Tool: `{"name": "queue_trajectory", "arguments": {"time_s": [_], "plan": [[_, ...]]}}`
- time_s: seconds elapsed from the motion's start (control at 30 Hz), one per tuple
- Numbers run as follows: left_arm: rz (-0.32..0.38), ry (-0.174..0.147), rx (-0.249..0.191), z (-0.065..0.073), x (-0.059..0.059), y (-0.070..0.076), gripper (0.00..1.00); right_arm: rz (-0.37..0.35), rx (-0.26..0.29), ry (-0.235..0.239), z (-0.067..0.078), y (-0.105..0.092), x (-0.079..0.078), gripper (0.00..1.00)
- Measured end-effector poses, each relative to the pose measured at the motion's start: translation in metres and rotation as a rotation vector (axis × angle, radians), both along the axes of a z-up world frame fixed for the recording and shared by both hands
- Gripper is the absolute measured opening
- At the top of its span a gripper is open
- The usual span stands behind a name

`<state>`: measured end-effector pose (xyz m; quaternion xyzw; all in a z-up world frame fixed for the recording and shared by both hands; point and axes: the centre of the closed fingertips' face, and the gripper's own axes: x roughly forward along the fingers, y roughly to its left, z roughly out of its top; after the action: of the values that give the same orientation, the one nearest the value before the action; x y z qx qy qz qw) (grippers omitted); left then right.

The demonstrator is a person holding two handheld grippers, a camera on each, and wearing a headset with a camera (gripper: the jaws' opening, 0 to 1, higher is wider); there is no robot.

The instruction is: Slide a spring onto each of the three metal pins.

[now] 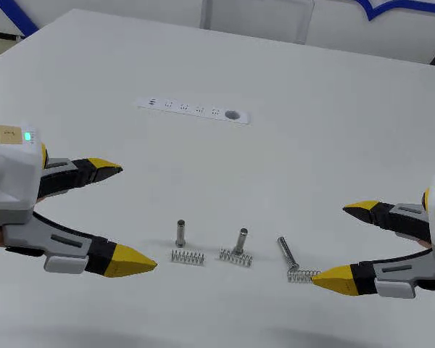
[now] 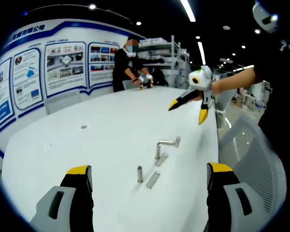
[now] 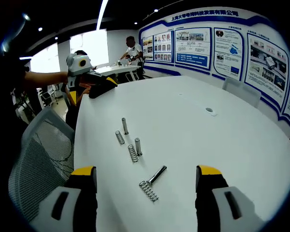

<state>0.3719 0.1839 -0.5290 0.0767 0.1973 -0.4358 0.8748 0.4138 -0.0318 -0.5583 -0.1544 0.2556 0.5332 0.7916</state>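
1. As the head view looks down on the bench, the white table runs from edge to edge of the frame (surface plain and matt).
2. The left gripper enters at the left edge, middle to lower frame. Its jaws stand wide apart and hold nothing, with the yellow tips pointing right.
3. The right gripper enters at the lower right edge. Its jaws are likewise spread wide and empty, with the tips pointing left.
4. A white power strip lies flat at upper centre, well apart from the parts below.
5. Three metal pins form a row at lower centre, between the two grippers. The left pin and the middle pin stand upright. The right pin lies on its side, slanting down to the right.
6. Three springs lie flat on the table, none of them on a pin.
   - The left spring lies just below the left pin's foot.
   - The middle spring lies at the middle pin's foot.
   - The right spring lies at the lower end of the right pin and appears to touch it.
   - The right gripper's lower tip lies just beside the right spring (in the right gripper view the spring lies ahead of the jaws, apart from both).
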Motion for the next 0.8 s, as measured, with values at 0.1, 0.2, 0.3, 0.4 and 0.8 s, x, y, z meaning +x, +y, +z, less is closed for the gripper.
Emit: {"name": "queue_trajectory", "arguments": {"time_s": [0.1, 0.2, 0.3, 0.4, 0.8], "plan": [[0.006, 0.004, 0.008, -0.004, 0.001, 0.001, 1.0, -0.002, 0.0, 0.003, -0.004, 0.002, 0.002, 0.83], [0.006, 0.005, 0.006, -0.004, 0.002, 0.0, 1.0, -0.009, 0.009, 0.008, -0.005, 0.004, 0.004, 0.81], [0.008, 0.002, 0.009, -0.004, 0.003, 0.0, 1.0, -0.02, 0.01, 0.009, -0.008, 0.004, 0.008, 0.79], [0.012, 0.002, 0.006, -0.004, 0.005, 0.001, 1.0, -0.029, 0.013, 0.013, -0.011, 0.004, 0.01, 0.77], [0.023, 0.014, -0.002, -0.009, 0.005, 0.0, 1.0, -0.083, 0.017, 0.069, -0.032, 0.009, 0.018, 0.68]]}}
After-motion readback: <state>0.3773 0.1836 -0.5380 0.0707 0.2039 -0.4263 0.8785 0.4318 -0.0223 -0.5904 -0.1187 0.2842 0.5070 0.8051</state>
